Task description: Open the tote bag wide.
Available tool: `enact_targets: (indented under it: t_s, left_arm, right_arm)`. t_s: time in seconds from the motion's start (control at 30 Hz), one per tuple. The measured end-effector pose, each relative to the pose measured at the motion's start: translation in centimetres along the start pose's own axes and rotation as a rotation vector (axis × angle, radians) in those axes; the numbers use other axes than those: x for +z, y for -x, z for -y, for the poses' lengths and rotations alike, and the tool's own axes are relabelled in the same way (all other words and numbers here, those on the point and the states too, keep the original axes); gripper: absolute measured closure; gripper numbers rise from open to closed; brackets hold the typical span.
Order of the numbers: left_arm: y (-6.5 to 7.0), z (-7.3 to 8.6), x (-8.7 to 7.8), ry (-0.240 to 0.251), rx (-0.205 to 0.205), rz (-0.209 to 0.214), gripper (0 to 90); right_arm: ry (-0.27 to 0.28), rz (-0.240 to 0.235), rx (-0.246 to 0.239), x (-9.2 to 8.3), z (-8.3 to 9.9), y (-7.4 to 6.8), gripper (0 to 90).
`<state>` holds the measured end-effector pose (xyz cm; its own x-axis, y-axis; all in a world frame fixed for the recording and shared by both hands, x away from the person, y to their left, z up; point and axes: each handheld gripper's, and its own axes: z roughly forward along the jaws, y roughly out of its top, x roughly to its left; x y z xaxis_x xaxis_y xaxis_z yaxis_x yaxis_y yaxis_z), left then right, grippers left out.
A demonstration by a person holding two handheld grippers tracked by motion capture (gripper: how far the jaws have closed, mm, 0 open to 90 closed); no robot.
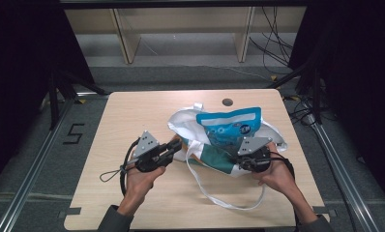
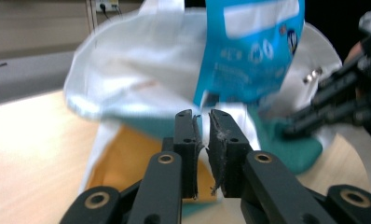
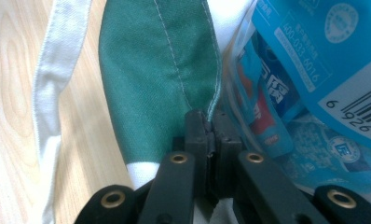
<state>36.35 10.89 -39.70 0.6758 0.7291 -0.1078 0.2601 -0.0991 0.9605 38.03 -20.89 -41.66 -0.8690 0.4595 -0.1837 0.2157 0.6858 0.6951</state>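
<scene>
A cloth bag (image 1: 214, 145) lies on the table (image 1: 132, 121), a bit to the right of the middle. It is white and green, and it has some orange on it in the left gripper view. A blue pack (image 1: 230, 126) sticks out of the bag's open top. A long white strap (image 1: 214, 193) loops from the bag toward the person. The right gripper (image 1: 235, 159) is at the near right side of the bag. In the right gripper view its jaws are pressed together on the green edge of the bag (image 3: 174, 70), with the blue pack (image 3: 314, 56) just to the side and the white strap (image 3: 53, 93) lying on the wood. The left gripper (image 1: 177, 145) is at the left side of the bag, pointing at it. In the left gripper view its jaws stand a tiny bit apart and nothing is pinched between them. The bag (image 2: 141, 79) and the blue pack (image 2: 249, 51) are just in front of them. The right gripper (image 2: 333, 102) shows there too, at the right edge, on the bag.
</scene>
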Motion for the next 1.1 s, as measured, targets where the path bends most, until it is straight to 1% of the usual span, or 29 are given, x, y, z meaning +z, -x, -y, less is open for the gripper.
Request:
enact_targets:
  t_s: [0.03, 0.07, 0.1, 0.13, 0.2, 0.23, 0.27, 0.33, 0.37, 0.43, 0.47, 0.53, 0.57, 0.6, 0.63, 0.67, 0.7, 0.73, 0.77, 0.8, 0.83, 0.87, 0.9, 0.93, 0.97, 1.0, 1.03, 1.07, 1.1]
  left_arm:
    - [-0.1, -0.5, 1.3, -0.010, -0.017, 0.014, 82.4]
    - [-0.1, -0.5, 1.3, -0.010, -0.017, 0.014, 83.0]
    - [-0.2, -0.7, 2.3, -0.014, -0.024, 0.021, 83.0]
    - [-0.3, -0.7, 3.0, -0.021, -0.014, 0.025, 83.5]
    - [-0.4, 0.0, 4.9, -0.067, -0.007, 0.005, 84.0]
    - [-0.5, 0.7, 5.8, -0.094, -0.011, -0.007, 85.5]
    - [-0.8, 1.4, 6.7, -0.121, -0.023, -0.007, 85.5]
    - [-1.6, 3.3, 8.5, -0.183, -0.020, -0.023, 85.9]
    - [-2.0, 4.7, 9.3, -0.213, -0.026, -0.029, 86.6]
    - [-2.6, 7.6, 10.8, -0.257, -0.036, -0.017, 87.7]
    - [-2.9, 9.2, 11.2, -0.312, -0.070, -0.006, 87.6]
    - [-2.9, 9.2, 11.3, -0.307, -0.077, -0.007, 87.5]
    - [-2.9, 9.0, 11.2, -0.304, -0.072, -0.009, 87.5]
    - [-2.9, 8.6, 11.0, -0.311, -0.051, -0.020, 85.8]
    - [-2.9, 8.3, 10.8, -0.311, -0.022, -0.021, 85.8]
    - [-3.0, 8.1, 10.6, -0.322, 0.005, -0.017, 85.2]
    - [-2.9, 8.1, 10.6, -0.309, -0.014, -0.026, 85.1]
    - [-3.0, 8.1, 10.6, -0.302, -0.026, -0.024, 84.7]
    - [-3.1, 8.1, 10.6, -0.310, -0.025, -0.023, 84.6]
    - [-3.1, 8.1, 10.7, -0.290, -0.056, -0.028, 84.2]
    - [-3.1, 8.0, 10.6, -0.290, -0.065, -0.029, 83.0]
    - [-3.2, 7.9, 10.5, -0.287, -0.066, -0.025, 81.8]
    - [-3.3, 7.7, 10.2, -0.281, -0.067, -0.028, 81.0]
    - [-3.3, 7.6, 10.0, -0.276, -0.072, -0.029, 80.5]
    - [-3.4, 7.3, 9.8, -0.267, -0.066, -0.033, 80.5]
    - [-3.4, 7.1, 9.6, -0.251, -0.071, -0.031, 80.4]
    - [-3.5, 6.7, 9.3, -0.250, -0.067, -0.036, 80.2]
    - [-3.4, 6.5, 9.1, -0.238, -0.075, -0.031, 80.0]
    - [-3.4, 6.3, 8.8, -0.235, -0.067, -0.023, 79.6]
  right_arm:
    - [0.001, 0.005, 0.005, 0.1, 0.0, 0.0, 87.8]
    - [0.001, 0.005, 0.005, 0.1, 0.0, 0.0, 87.8]
    - [0.001, 0.006, 0.001, 0.1, 0.1, -0.1, 87.7]
    - [0.001, 0.007, 0.001, 0.1, 0.1, -0.1, 87.7]
    - [0.011, 0.009, -0.012, 0.2, 0.2, 0.0, 87.7]
    - [-0.002, 0.016, 0.010, 0.2, 0.2, -0.3, 87.5]
    - [-0.002, 0.016, 0.010, 0.2, 0.2, -0.3, 87.5]
    - [0.004, 0.007, -0.019, 0.5, 0.4, -0.2, 87.0]
    - [-0.005, 0.003, -0.001, 0.7, 0.5, -0.3, 86.6]
    - [-0.021, 0.002, 0.013, 1.3, 0.6, -0.5, 86.4]
    - [-0.035, 0.012, 0.000, 2.1, 0.7, -0.8, 85.9]
    - [-0.043, 0.006, -0.007, 2.4, 0.7, -0.9, 85.5]
    - [-0.048, 0.007, -0.006, 2.6, 0.7, -1.0, 85.1]
    - [-0.045, 0.015, 0.007, 2.4, 0.6, -1.0, 84.2]
    - [-0.045, 0.015, 0.007, 2.4, 0.6, -1.0, 84.2]
    - [-0.034, 0.008, 0.016, 2.1, 0.6, -0.9, 82.9]
    - [-0.015, 0.009, 0.023, 1.7, 0.6, -0.6, 81.1]
    - [-0.003, -0.005, 0.034, 1.2, 0.5, -0.4, 79.4]
    - [0.017, -0.002, 0.042, 0.5, 0.4, -0.1, 76.9]
    - [0.039, -0.009, 0.047, -0.4, 0.3, 0.1, 76.1]
    - [0.073, 0.004, 0.056, -1.6, 0.2, 0.2, 76.1]
    - [0.086, 0.014, 0.061, -2.4, 0.1, 0.4, 75.7]
    - [0.107, 0.030, 0.053, -3.5, 0.1, 0.7, 75.0]
    - [0.130, 0.061, 0.066, -4.9, 0.1, 1.0, 74.7]
    - [0.138, 0.086, 0.083, -5.9, 0.1, 1.1, 74.5]
    - [0.154, 0.113, 0.081, -7.0, 0.1, 1.4, 74.3]
    - [0.165, 0.150, 0.082, -8.2, 0.1, 1.7, 73.5]
    - [0.179, 0.181, 0.091, -9.2, 0.2, 2.0, 72.6]
    - [0.195, 0.208, 0.104, -10.1, 0.3, 2.3, 72.2]
